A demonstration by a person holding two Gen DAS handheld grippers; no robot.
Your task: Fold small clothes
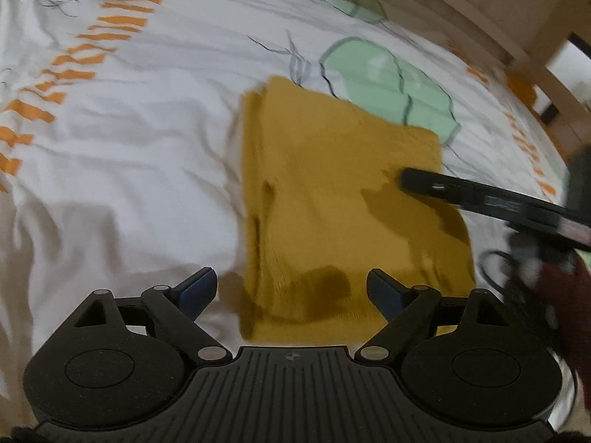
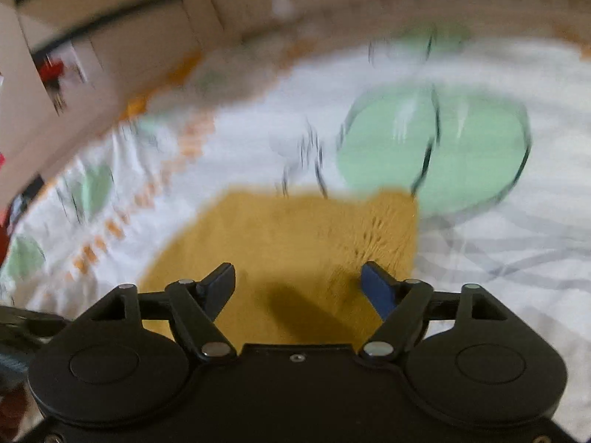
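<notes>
A mustard-yellow knit garment (image 1: 332, 206) lies folded into a rough rectangle on the white patterned bedsheet (image 1: 129, 140). My left gripper (image 1: 291, 288) hovers over the garment's near edge, jaws wide apart, nothing between the blue pads. A black finger of the right gripper (image 1: 480, 199) reaches in from the right above the cloth. In the right wrist view, the same garment (image 2: 295, 236) fills the lower middle. My right gripper (image 2: 299, 284) stands open just above it, with only bare cloth showing between the pads. Both views are motion-blurred.
The sheet carries green leaf prints (image 1: 391, 85) and rows of orange marks (image 1: 92, 55). A wooden bed frame (image 1: 498, 29) curves along the far right edge. Cardboard boxes (image 2: 92, 48) stand beyond the bed at upper left in the right wrist view.
</notes>
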